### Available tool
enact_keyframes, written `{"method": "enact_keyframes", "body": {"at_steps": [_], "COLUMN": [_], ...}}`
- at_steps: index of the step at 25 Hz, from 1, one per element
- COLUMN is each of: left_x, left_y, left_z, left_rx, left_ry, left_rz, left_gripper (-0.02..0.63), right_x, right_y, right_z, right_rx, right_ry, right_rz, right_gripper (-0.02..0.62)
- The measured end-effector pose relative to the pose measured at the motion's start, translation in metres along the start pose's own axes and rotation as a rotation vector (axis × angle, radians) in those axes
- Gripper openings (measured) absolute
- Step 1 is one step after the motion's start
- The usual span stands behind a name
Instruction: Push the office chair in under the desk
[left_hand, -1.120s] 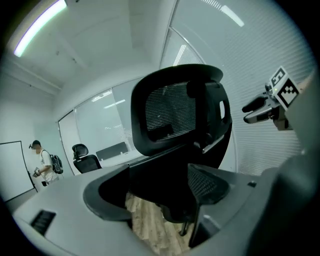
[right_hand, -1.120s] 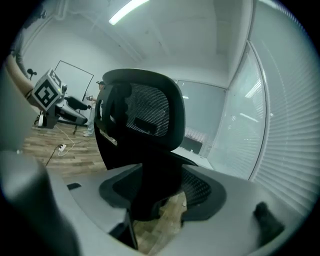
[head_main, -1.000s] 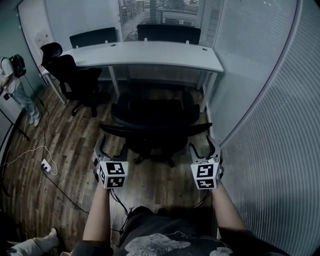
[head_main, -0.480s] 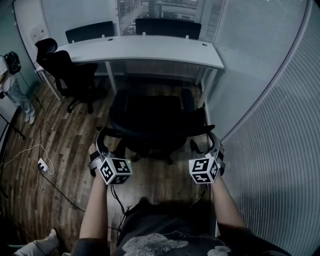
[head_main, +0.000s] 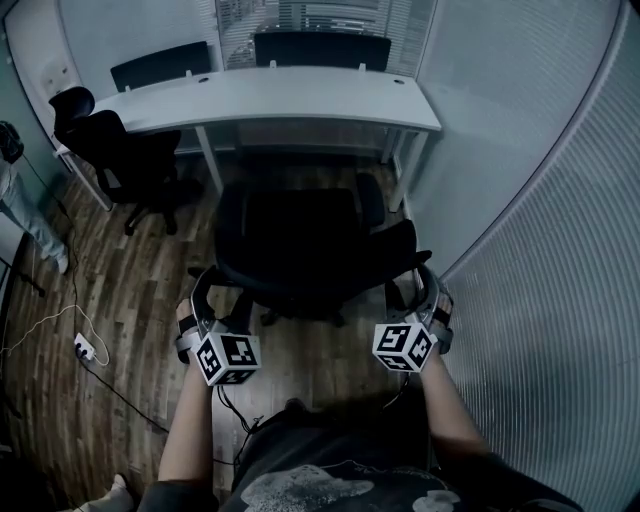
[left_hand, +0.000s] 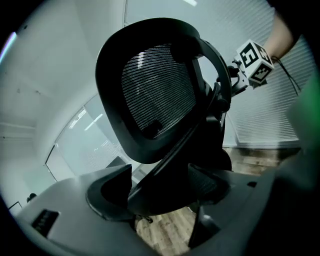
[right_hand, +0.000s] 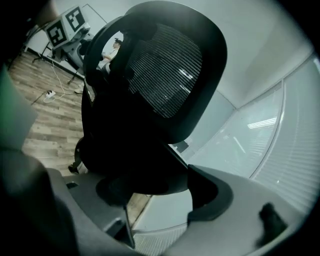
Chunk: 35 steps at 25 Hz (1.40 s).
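Head view puts our left gripper (head_main: 215, 285) and right gripper (head_main: 412, 285) nearest. Each has its jaws spread wide and unclamped, straddling one side edge of the backrest of the office chair (head_main: 300, 235), which we judge lets us shove it forward without needing a grip. Beyond them the chair stands close in front of the white desk (head_main: 290, 95), seat toward it and not yet under the top, on a dark wood-plank floor (head_main: 130, 290), with a second chair (head_main: 125, 155) at the left and ribbed wall panels (head_main: 540, 250) close on the right.

Dark printed T-shirt (head_main: 330, 480); grey left gripper (head_main: 215, 290), right gripper (head_main: 412, 285); 2 white marker cubes (head_main: 227, 357).
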<state>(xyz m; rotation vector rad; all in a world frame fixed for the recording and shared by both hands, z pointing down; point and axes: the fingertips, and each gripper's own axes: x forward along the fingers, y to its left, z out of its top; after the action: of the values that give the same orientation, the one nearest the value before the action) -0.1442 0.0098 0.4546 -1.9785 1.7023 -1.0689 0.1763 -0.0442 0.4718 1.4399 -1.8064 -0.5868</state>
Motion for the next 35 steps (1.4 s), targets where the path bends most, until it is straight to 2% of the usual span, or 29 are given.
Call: {"method": "enact_keyframes", "body": {"at_steps": [3,6,8,10,13,16,24,35], "left_x": [0.008,0.027,0.04,0.059,0.093,0.115,0.159,0.228], "left_y": [0.0,0.01,0.016,0.019,0.023,0.035,0.058,0.089], "left_z": [-0.007,-0.004,0.0,-0.004,-0.013,-0.013,-0.012,-0.012], "left_rx": [0.027,0.053,0.071,0.083,0.124,0.118,0.14,0.147], "left_ry": [-0.028,-0.038,-0.038,-0.026,0.003,-0.002,-0.022,-0.022], "left_rz": [-0.004,-0.027,-0.054,-0.067,-0.032,-0.01,-0.033,-0.044], "left_gripper": [0.356,0.356,0.354,0.354,0.352,0.345,0.334,0.333], "right_x": [0.007,0.034,0.051,0.067,0.088,0.107,0.147,0.202], "right_y": [0.001,0.01,0.01,0.008,0.009,0.009,0.006,0.004], "right_z": [0.009,0.02,0.029,0.037,0.041,0.049,0.064,0.086], "right_rx": [-0.08,-0.172,-0.232,-0.259,-0.282,-0.295,-0.275,-0.266], "right_ry": [-0.024,-0.004,-0.005,-0.018,-0.01,0.012,0.041,-0.013], "right_rz": [-0.045,0.016,0.01,-0.027,-0.049,-0.035,-0.028,-0.047], "right_gripper": [0.295,0.295,0.295,0.293,0.265,0.256,0.256,0.256]}}
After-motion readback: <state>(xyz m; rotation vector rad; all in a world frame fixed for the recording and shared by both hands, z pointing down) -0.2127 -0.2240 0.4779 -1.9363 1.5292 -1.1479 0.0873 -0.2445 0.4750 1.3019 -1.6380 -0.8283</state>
